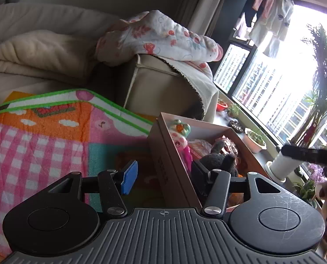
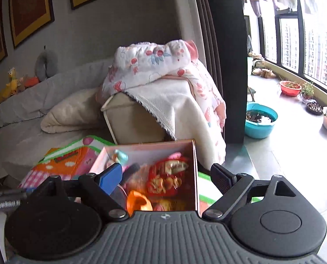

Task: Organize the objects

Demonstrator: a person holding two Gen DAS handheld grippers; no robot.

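Observation:
A brown cardboard box (image 1: 163,160) with a white inside sits on the colourful play mat (image 1: 42,136). It holds a pink doll (image 1: 181,140), a grey plush toy (image 1: 220,156) and snack packets. My left gripper (image 1: 163,176) is open, its jaws straddling the box's left wall. In the right wrist view the box (image 2: 195,171) holds a red snack packet (image 2: 167,176) and an orange toy (image 2: 139,202). My right gripper (image 2: 165,176) is open, its jaws straddling the box's right wall. Neither holds anything.
A beige sofa arm (image 2: 137,121) draped with a white cloth and floral blanket (image 2: 154,63) stands behind the box. A cream pillow (image 2: 73,112) lies on the sofa. Potted plants (image 2: 291,88) and a blue basin (image 2: 260,123) line the window floor at right.

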